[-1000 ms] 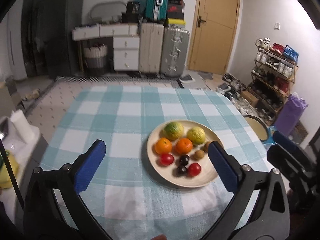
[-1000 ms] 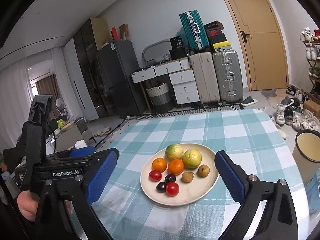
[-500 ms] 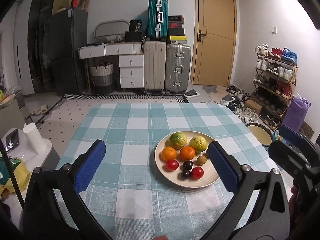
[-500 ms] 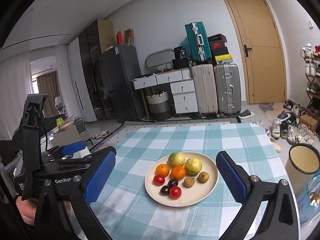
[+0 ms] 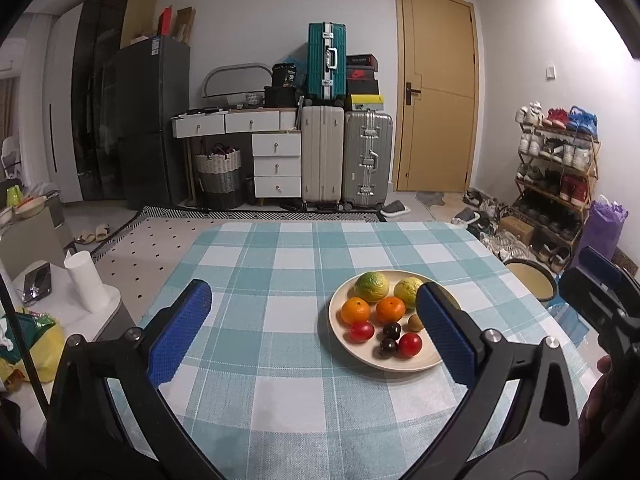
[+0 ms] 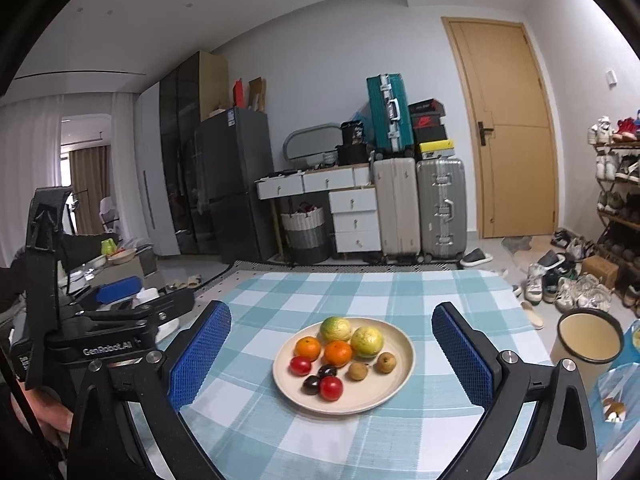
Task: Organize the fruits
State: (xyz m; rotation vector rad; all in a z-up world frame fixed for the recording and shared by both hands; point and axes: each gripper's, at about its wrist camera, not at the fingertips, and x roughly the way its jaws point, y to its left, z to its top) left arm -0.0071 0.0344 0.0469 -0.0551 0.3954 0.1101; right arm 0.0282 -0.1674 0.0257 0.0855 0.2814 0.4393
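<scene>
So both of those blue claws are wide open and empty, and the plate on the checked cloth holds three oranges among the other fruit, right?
Not quite: the plate holds two oranges, not three, as the right wrist view shows. The rest stands: the left gripper and right gripper are both wide open and empty, and the plate sits on the checked cloth.

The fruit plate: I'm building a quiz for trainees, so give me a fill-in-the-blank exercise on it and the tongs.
1. The plate holds two oranges, two red tomatoes and ____ yellow-green citrus fruits.
2. The plate rests on a ____ tablecloth.
3. Both the right tongs and the left tongs are ____ and hold nothing.

Answers: two; checked; open
</scene>
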